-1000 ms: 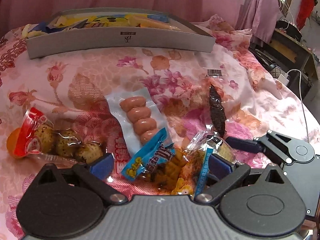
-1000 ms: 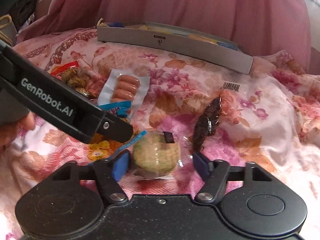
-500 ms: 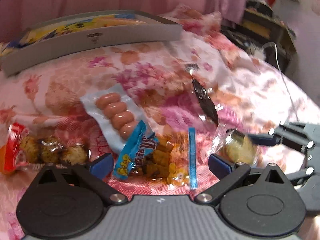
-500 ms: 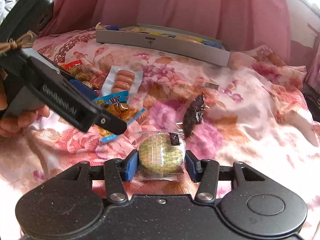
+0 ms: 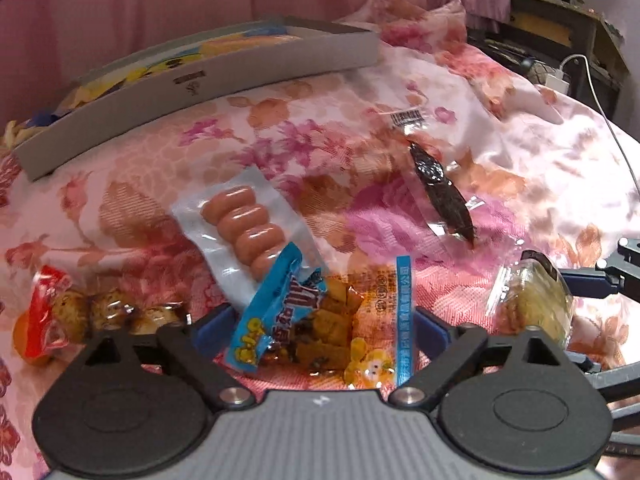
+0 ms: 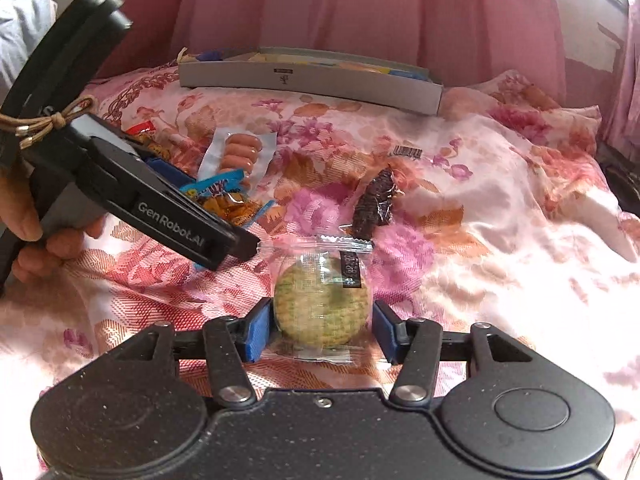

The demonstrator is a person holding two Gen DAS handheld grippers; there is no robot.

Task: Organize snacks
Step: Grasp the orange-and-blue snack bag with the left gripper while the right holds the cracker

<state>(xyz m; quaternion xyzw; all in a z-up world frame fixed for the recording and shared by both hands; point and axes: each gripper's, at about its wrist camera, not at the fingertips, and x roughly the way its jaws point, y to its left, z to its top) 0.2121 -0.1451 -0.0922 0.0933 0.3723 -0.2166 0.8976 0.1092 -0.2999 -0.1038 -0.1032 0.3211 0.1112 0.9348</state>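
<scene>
The right tongs [image 6: 323, 330] pinched a round, pale green cake in a clear wrapper [image 6: 320, 306], their blue pads [image 6: 259, 332] pressed against its two sides just above the flowered bedspread [image 6: 500, 216]. The grip sat low on the cake, with loose film bunched under it, so the slick wrapper could probably slide out on the way up, or a harder squeeze might crumble the cake.

The left tongs [image 5: 316, 334] were spread wide around a blue and orange snack bag [image 5: 320, 320] lying on the bed, not yet closed on it. That bag overlapped the end of a sealed pack of small sausages [image 5: 244, 228], so closing there could likely catch or drag both packs. A red bag of dark, egg-like snacks [image 5: 80, 312] lay just beside the left pad.

Further out lay a dark strip of dried meat in clear film [image 6: 374, 208]. The grey box [image 6: 312, 80] already holding snacks stood well apart at the far side, so a weak grip had a long carry to fail on.
</scene>
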